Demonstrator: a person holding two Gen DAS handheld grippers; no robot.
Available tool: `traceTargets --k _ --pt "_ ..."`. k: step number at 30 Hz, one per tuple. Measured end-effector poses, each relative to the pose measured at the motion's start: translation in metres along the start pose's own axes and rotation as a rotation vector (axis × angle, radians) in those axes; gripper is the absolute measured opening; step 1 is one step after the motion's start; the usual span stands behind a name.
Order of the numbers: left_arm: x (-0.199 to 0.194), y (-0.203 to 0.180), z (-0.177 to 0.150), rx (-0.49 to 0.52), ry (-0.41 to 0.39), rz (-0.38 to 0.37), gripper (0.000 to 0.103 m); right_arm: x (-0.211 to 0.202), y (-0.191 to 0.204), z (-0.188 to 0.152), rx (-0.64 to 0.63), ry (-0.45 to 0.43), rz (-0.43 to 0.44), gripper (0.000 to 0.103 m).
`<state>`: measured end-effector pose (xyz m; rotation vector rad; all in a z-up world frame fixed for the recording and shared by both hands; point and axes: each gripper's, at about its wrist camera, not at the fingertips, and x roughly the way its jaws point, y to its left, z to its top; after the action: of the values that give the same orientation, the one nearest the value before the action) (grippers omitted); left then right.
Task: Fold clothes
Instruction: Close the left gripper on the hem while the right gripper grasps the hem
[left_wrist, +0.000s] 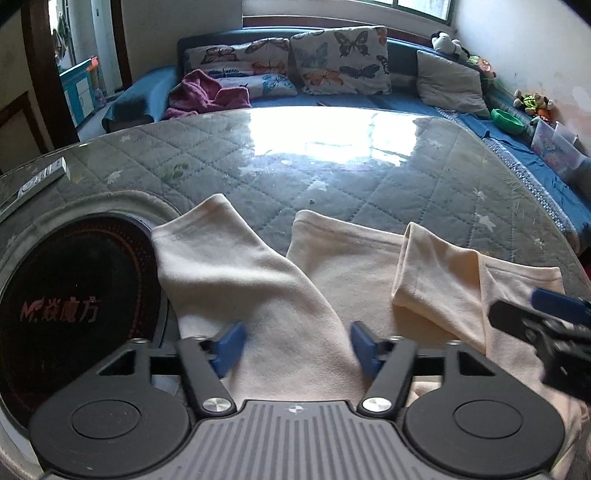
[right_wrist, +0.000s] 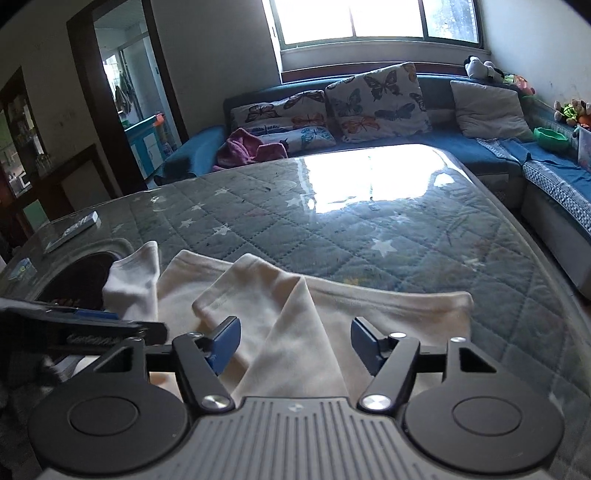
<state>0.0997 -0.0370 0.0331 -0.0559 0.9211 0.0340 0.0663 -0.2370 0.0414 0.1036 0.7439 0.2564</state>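
A cream long-sleeved garment (left_wrist: 354, 273) lies spread on the glass-topped table (left_wrist: 295, 173), hem toward the far side and both sleeves folded in over the body. My left gripper (left_wrist: 298, 345) hovers low over the left sleeve (left_wrist: 229, 266). Its blue pads (left_wrist: 231, 345) stand apart, with the cloth between them and no pinch showing. My right gripper (right_wrist: 295, 343) is likewise open over the right sleeve (right_wrist: 273, 306), which lies between its pads (right_wrist: 364, 341). Each gripper shows side-on at the edge of the other's view: the right gripper (left_wrist: 546, 314), the left gripper (right_wrist: 110, 325).
A round black cooktop (left_wrist: 74, 302) with red lettering is set into the table just left of the garment. A small flat box (left_wrist: 40, 181) lies at the far left. Behind the table runs a blue sofa (right_wrist: 480, 147) with butterfly cushions (right_wrist: 376, 103), a purple cloth (right_wrist: 247, 147) and toys.
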Motion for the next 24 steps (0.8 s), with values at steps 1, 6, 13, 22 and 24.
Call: traceTargets --k 1,6,13,22,24 --pt "-0.001 0.002 0.0 -0.001 -0.003 -0.006 0.047 0.005 0.0 0.001 -0.002 0.007 0.001 0.06" --pt "-0.003 0.012 0.0 -0.014 -0.011 -0.026 0.026 0.021 -0.002 0.002 0.006 0.026 0.0 0.043" --pt "-0.013 0.024 -0.005 -0.042 -0.034 -0.059 0.013 0.015 -0.003 -0.002 -0.002 -0.002 -0.008 0.01" --pt "-0.049 0.05 -0.016 -0.1 -0.092 -0.089 0.01 -0.043 -0.013 -0.004 0.025 -0.132 -0.048 0.007" --pt "-0.061 0.06 -0.02 -0.115 -0.109 -0.092 0.01 -0.06 -0.018 -0.008 0.038 -0.162 -0.063 0.007"
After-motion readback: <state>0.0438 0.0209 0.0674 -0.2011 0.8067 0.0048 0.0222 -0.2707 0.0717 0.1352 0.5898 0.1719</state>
